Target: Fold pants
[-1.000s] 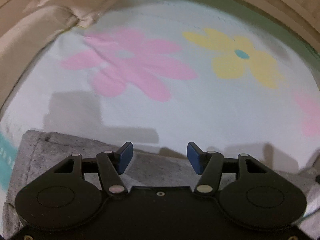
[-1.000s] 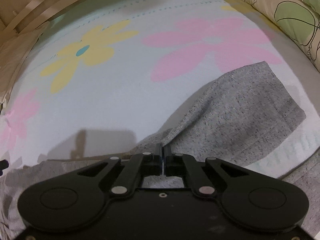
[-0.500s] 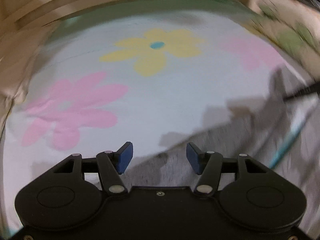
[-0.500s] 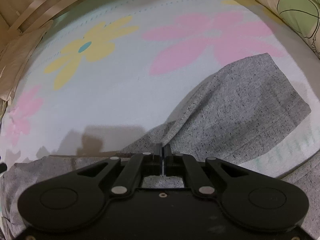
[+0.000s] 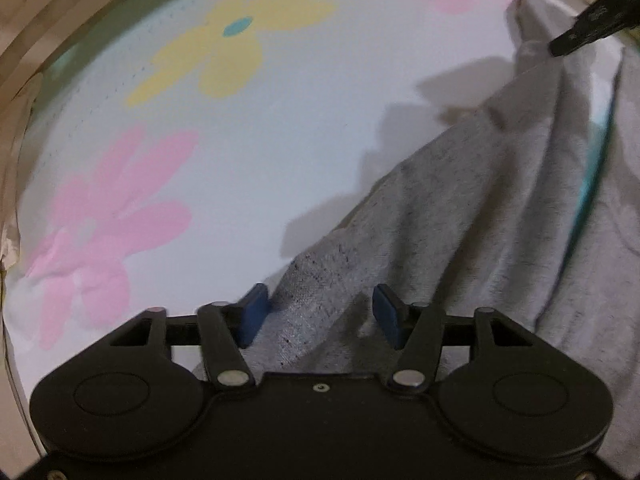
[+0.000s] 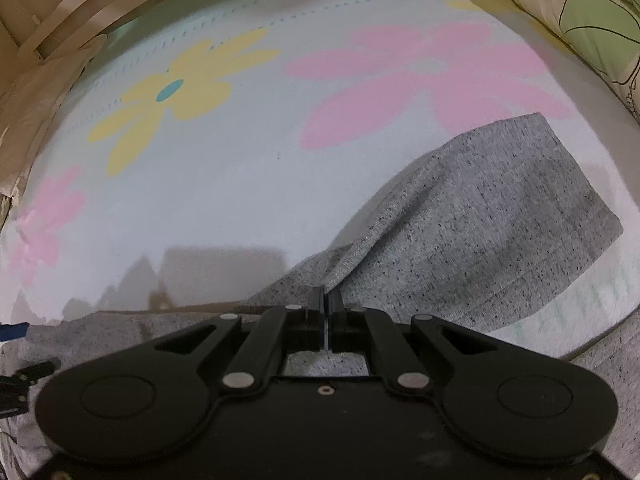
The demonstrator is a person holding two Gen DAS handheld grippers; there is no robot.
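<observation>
The grey speckled pants [image 5: 460, 216] lie on a pale bed sheet with flower prints. In the left wrist view my left gripper [image 5: 320, 316] is open, its blue pads [image 5: 252, 314] on either side of a raised ridge of the grey fabric. In the right wrist view my right gripper [image 6: 326, 312] is shut on a fold of the pants [image 6: 480, 232] and holds it lifted, one leg draping away to the right. The right gripper's black tip also shows in the left wrist view [image 5: 592, 28], pinching the cloth at the top right.
The sheet [image 6: 240, 184] carries a yellow flower [image 6: 176, 92] and pink flowers [image 6: 420, 76]. A leaf-patterned pillow [image 6: 580, 12] lies at the far right. A beige wooden bed frame [image 6: 60, 20] runs along the far left edge.
My left gripper has swung right, from the pants' left end to the fabric ridge leading to the right gripper. The right gripper stays shut on the fold, lifted slightly higher.
</observation>
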